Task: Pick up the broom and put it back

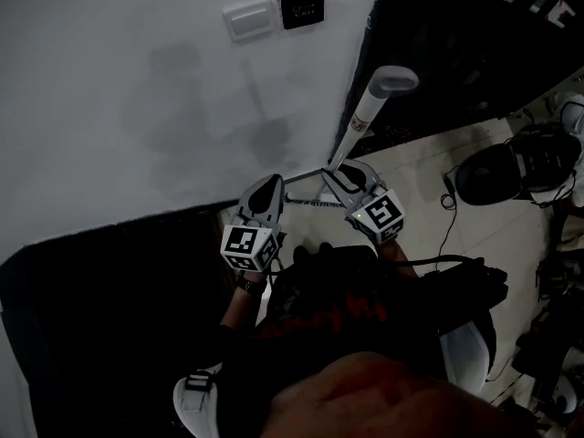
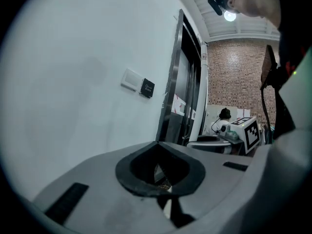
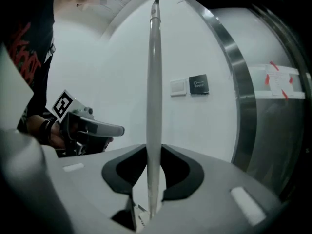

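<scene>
The broom's pale grey handle (image 1: 365,117) rises toward the wall and ends in a rounded cap (image 1: 392,82). My right gripper (image 1: 339,176) is shut on it low down. In the right gripper view the handle (image 3: 154,82) stands upright between the dark pads (image 3: 181,177), which press on both its sides. The broom's head is hidden. My left gripper (image 1: 272,186) hovers just left of the right one, its jaws closed tip to tip (image 2: 157,143). A thin grey rod (image 1: 306,175) runs between the two grippers; I cannot tell what it belongs to.
A white wall is straight ahead, with a white switch (image 1: 248,18) and a black plate (image 1: 303,8). A dark door with a metal frame (image 3: 239,82) stands to the right. Cables and dark gear (image 1: 497,173) lie on the tiled floor at the right.
</scene>
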A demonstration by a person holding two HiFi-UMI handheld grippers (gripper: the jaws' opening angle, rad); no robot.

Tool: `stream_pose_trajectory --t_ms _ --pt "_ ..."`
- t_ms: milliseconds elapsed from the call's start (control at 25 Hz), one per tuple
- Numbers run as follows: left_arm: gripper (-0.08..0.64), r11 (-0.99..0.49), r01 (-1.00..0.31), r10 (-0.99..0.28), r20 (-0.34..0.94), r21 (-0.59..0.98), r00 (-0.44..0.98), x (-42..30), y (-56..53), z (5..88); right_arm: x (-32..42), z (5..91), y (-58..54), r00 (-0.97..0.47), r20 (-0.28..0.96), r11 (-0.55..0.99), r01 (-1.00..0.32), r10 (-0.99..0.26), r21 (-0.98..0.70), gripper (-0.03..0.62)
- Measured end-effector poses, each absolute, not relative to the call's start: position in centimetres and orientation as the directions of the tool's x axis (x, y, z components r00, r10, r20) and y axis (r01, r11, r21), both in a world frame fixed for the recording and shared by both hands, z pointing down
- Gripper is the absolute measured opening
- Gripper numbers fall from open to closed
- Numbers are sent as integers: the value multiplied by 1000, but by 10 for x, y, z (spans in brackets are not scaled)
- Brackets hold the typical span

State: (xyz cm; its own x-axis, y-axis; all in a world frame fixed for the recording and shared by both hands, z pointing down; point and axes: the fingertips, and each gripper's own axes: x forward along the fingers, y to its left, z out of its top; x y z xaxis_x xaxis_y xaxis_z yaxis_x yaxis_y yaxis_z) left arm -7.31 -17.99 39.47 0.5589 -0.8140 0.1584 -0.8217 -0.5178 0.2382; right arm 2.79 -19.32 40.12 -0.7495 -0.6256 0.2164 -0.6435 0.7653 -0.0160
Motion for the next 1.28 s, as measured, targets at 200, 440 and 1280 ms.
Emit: stream_pose_trajectory --t_ms 200,440,1280 --pt "5 -484 -838 -825 188 253 533 -84 -168 401 12 429 -174 -836 280 868 -497 -472 -20 89" --pt "5 -425 -868 -845 231 258 483 -108 -170 432 -16 502 -170 -886 371 949 -313 -278 -37 89" --pt "5 -74 -950 -866 452 305 213 -161 -98 611 -47 935 -147 -655 750 969 -112 94 -219 89"
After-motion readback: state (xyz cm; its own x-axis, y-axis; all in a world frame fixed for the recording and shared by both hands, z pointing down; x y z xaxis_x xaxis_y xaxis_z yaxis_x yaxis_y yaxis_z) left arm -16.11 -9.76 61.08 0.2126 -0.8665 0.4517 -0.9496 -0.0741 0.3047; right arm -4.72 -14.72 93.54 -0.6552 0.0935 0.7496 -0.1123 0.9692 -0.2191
